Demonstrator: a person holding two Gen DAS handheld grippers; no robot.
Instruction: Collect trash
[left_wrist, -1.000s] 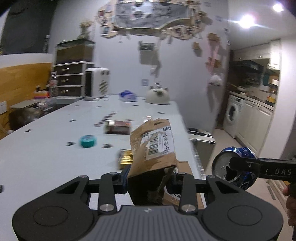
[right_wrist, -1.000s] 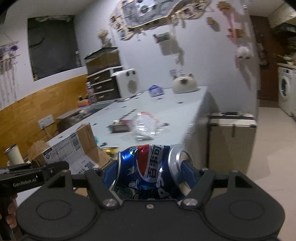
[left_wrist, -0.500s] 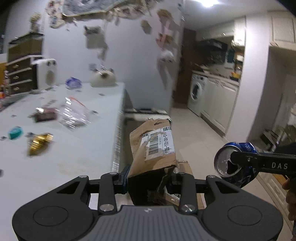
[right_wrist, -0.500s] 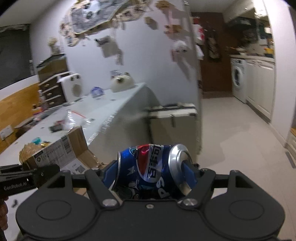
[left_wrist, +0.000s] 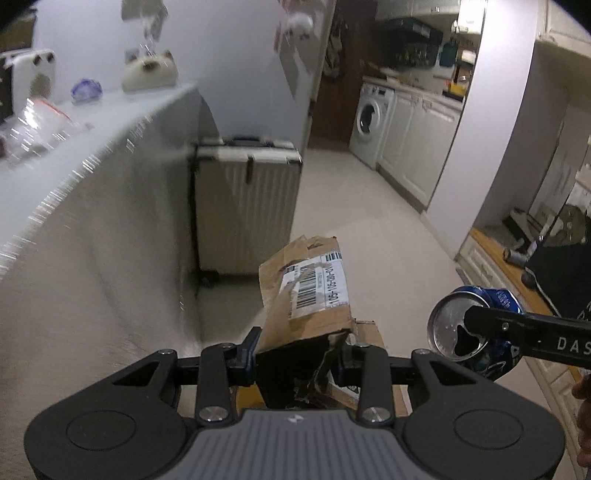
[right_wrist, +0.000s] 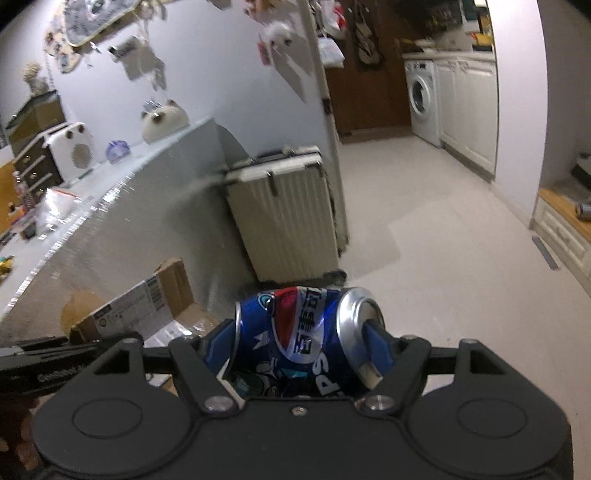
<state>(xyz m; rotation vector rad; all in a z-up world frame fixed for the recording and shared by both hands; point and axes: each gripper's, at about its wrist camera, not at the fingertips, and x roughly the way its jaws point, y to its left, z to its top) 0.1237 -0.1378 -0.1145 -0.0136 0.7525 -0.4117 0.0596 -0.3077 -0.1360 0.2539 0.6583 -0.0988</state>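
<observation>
The left gripper (left_wrist: 299, 354) is clamped on a torn cardboard box (left_wrist: 306, 291) that stands up between its jaws, the white shipping label with a barcode facing the camera. In the right wrist view that same cardboard box (right_wrist: 144, 306) shows at lower left with its flap raised, held out over the floor beside the draped side of the table (right_wrist: 122, 236). The right gripper (right_wrist: 295, 343) is closed on a dented blue Pepsi can (right_wrist: 295, 332) lying sideways across its jaws, one blue pad against the can's bottom at the left and the other pressed into the silver top at the right. From the left wrist view the Pepsi can (left_wrist: 476, 328) hangs at the right with its opened silver top towards the camera, the black finger (left_wrist: 517, 328) of the right gripper crossing it, and part of a hand (left_wrist: 583, 417) shows at the right edge. Both pieces of trash are off the table and above the pale floor (left_wrist: 369, 229). A cream ribbed suitcase (left_wrist: 245, 210) stands upright against the far end of the table. On the tabletop, near its far edge, sit a crumpled clear plastic bag (left_wrist: 33, 122), a small blue item (left_wrist: 86, 88) and a cream cat-shaped object (left_wrist: 149, 70). A washing machine (left_wrist: 369, 123) stands among white cabinets in the background.
</observation>
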